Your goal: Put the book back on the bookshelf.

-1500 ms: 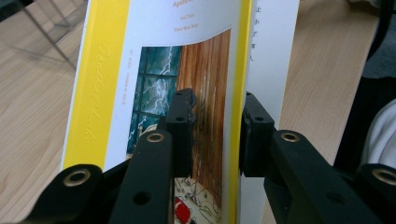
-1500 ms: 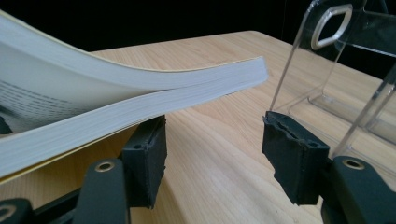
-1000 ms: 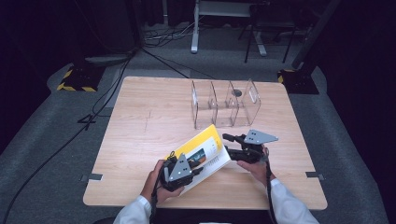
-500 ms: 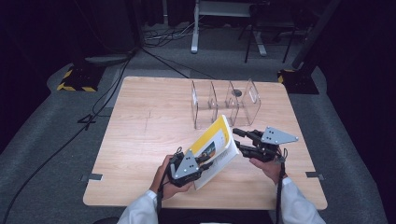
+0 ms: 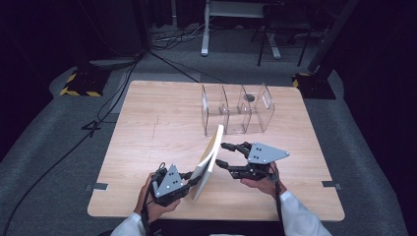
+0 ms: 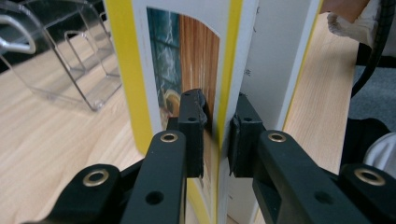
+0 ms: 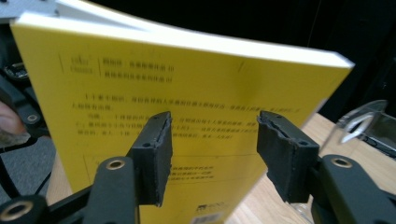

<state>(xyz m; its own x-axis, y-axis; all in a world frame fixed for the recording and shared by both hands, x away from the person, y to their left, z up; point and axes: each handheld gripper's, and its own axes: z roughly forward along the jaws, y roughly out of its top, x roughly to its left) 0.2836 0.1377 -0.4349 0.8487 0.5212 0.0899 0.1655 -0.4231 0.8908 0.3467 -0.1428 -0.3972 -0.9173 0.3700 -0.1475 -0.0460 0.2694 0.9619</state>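
Near edge of counter (image 5: 147, 147): left gripper (image 5: 189, 178) clamped on the lower edge of the book (image 5: 210, 157), one jaw on each side of the cover and pages. Book stands nearly upright on the counter, tilted, between the two grippers, near-centre. Right gripper (image 5: 223, 155) just right of the book, jaws spread apart, gripping nothing; in the right gripper view the back cover sits beyond the gap between them.

Book: paperback, yellow cover, white page block, glossy; front has a picture panel framed in white, back carries small printed text.

Farther back: rack (image 5: 238, 110) of clear plastic with upright dividers and rounded top corners, well apart from the book. Cannot see anything in its compartments.

Counter: pale wood-grain top, matt, rectangular, small round hole (image 5: 250, 98) behind the rack. Floor grey carpet; cables (image 5: 98, 118) trail at left; black-and-yellow striped base (image 5: 81, 83) far left; room behind dark.
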